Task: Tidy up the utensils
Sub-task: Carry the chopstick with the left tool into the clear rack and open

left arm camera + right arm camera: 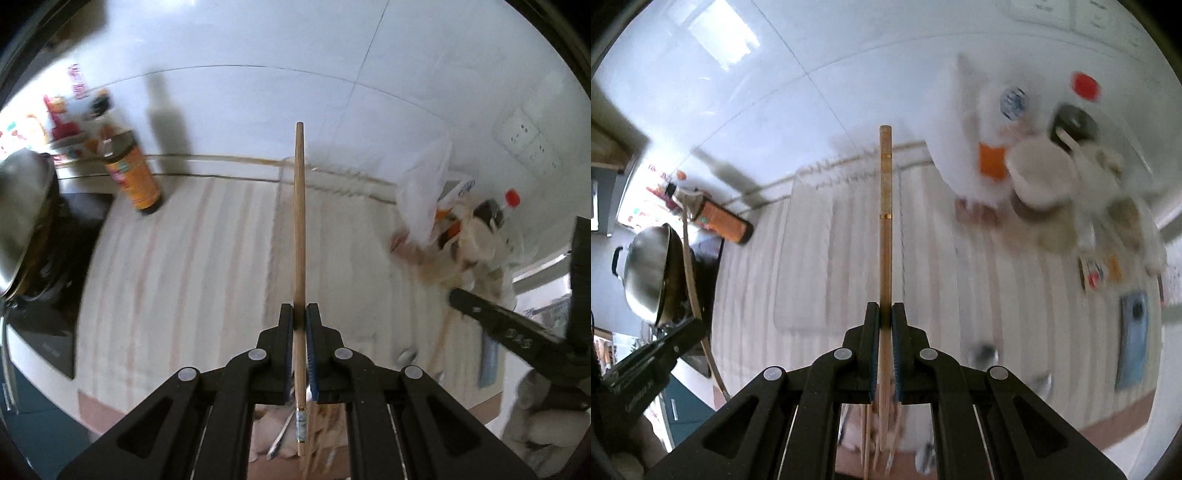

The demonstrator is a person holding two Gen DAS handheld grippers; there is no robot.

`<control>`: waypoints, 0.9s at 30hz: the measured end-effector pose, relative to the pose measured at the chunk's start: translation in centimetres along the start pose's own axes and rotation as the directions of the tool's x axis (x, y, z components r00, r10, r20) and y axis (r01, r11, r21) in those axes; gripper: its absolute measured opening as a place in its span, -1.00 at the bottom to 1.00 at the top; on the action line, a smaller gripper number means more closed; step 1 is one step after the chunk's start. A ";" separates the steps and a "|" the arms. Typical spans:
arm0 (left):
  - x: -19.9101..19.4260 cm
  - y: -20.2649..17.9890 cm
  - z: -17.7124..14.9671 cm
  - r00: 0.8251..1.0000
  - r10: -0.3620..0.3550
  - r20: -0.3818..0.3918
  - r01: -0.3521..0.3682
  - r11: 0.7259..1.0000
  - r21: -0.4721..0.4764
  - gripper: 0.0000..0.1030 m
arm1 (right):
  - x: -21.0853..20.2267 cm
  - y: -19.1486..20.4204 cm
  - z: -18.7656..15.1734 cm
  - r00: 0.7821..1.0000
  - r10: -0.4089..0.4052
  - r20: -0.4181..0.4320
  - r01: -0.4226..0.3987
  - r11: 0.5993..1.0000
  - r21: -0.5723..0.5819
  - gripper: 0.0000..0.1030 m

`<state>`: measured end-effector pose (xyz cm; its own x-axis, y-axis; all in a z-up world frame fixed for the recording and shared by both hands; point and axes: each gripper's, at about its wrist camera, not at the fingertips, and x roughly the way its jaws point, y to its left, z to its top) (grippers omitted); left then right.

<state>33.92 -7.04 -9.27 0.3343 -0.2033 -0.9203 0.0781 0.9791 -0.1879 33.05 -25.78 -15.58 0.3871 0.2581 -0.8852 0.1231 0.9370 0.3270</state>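
My left gripper [299, 314] is shut on a wooden chopstick [299, 221] that points forward above the striped mat [177, 266]; its banded end hangs below the jaws. My right gripper [885, 314] is shut on another wooden chopstick [885, 221] with a gold band, also held above the mat. Below both grippers several more chopsticks and utensils [882, 443] lie blurred at the near edge. A clear organizer tray [805, 258] lies on the mat, faint and blurred. The right gripper's body shows at the right of the left wrist view [517, 332].
An orange-labelled sauce bottle [133, 177] stands at the back left by a steel wok [22, 221] on a black stove. Plastic bags, a bowl [1041, 177] and red-capped bottles crowd the back right. A blue cloth [1134, 339] lies at the right.
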 end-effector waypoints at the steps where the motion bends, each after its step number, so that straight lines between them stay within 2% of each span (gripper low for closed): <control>1: 0.8 -0.2 1.0 1.000 -0.014 -0.022 0.014 1.000 -0.005 -0.92 | 1.0 0.2 1.5 1.000 0.008 -0.017 -0.008 1.000 0.001 -0.87; 5: 4.8 -0.4 4.5 0.991 -0.057 -0.125 0.052 0.998 -0.041 -0.92 | 4.9 1.2 5.0 0.997 -0.010 -0.073 0.009 1.000 -0.017 -0.87; 9: 8.7 -0.4 6.2 0.970 -0.090 -0.225 0.079 0.995 -0.061 -0.91 | 8.8 1.3 7.3 0.991 -0.032 -0.128 0.030 0.999 -0.018 -0.87; 12: 10.4 0.0 6.9 0.963 -0.056 -0.263 0.042 0.997 -0.058 -0.89 | 11.4 1.4 8.3 0.982 -0.037 -0.183 0.035 0.999 -0.016 -0.84; 14: 10.6 0.4 7.0 0.966 -0.038 -0.258 0.024 0.998 -0.059 -0.87 | 12.4 1.0 8.6 0.976 -0.050 -0.214 0.050 0.999 -0.006 -0.59; 15: 10.5 0.7 7.0 0.967 -0.035 -0.253 0.020 0.998 -0.061 -0.87 | 12.5 0.9 8.7 0.976 -0.049 -0.211 0.050 0.999 0.001 -0.26; 16: 10.2 1.0 7.0 0.969 -0.028 -0.244 0.012 0.998 -0.065 -0.83 | 12.0 0.6 8.5 0.980 -0.042 -0.193 0.045 0.999 0.013 -0.14; 18: 9.4 1.6 6.7 0.974 -0.014 -0.225 0.001 0.998 -0.055 -0.67 | 11.0 0.1 8.0 0.985 -0.037 -0.170 0.040 0.999 0.016 -0.07; 19: 8.8 1.9 6.6 0.980 0.008 -0.200 -0.018 0.999 -0.048 -0.50 | 10.3 -0.2 7.9 0.986 -0.039 -0.160 0.042 0.999 0.014 -0.07; 20: 8.2 2.2 6.3 0.984 0.041 -0.172 -0.048 0.998 -0.037 -0.17 | 9.5 -0.3 7.4 0.989 -0.052 -0.140 0.054 0.999 0.009 -0.07; 21: 7.5 2.4 5.9 0.988 0.077 -0.135 -0.081 0.996 -0.022 0.02 | 8.6 -0.5 6.7 0.990 -0.074 -0.118 0.074 0.997 0.003 -0.06; 22: 6.5 2.6 5.3 0.990 0.112 -0.083 -0.113 0.993 -0.010 0.36 | 7.9 -0.6 6.4 0.991 -0.088 -0.103 0.088 0.996 0.003 -0.02; 23: 5.7 2.7 4.8 0.988 0.149 -0.041 -0.149 0.989 -0.006 0.62 | 7.0 -0.9 5.5 0.992 -0.101 -0.078 0.102 0.995 0.008 0.01; 24: 4.8 3.0 3.8 0.982 0.191 0.008 -0.191 0.982 -0.002 0.73 | 6.2 -1.0 4.7 0.993 -0.110 -0.051 0.111 0.994 0.014 0.08; 26: 3.8 3.6 2.4 0.977 0.209 0.052 -0.209 0.978 -0.004 0.99 | 4.8 -1.7 2.6 0.991 -0.130 0.011 0.130 0.991 0.023 0.25; 27: 3.4 3.9 1.4 0.976 0.206 0.067 -0.206 0.979 -0.011 1.00 | 4.2 -1.9 1.5 0.990 -0.136 0.034 0.135 0.991 0.024 0.33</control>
<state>36.71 -3.90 -12.68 0.4057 0.0028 -0.9140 -0.0025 1.0000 0.0020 35.85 -26.84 -19.42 0.3975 0.1200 -0.9097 0.1962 0.9574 0.2120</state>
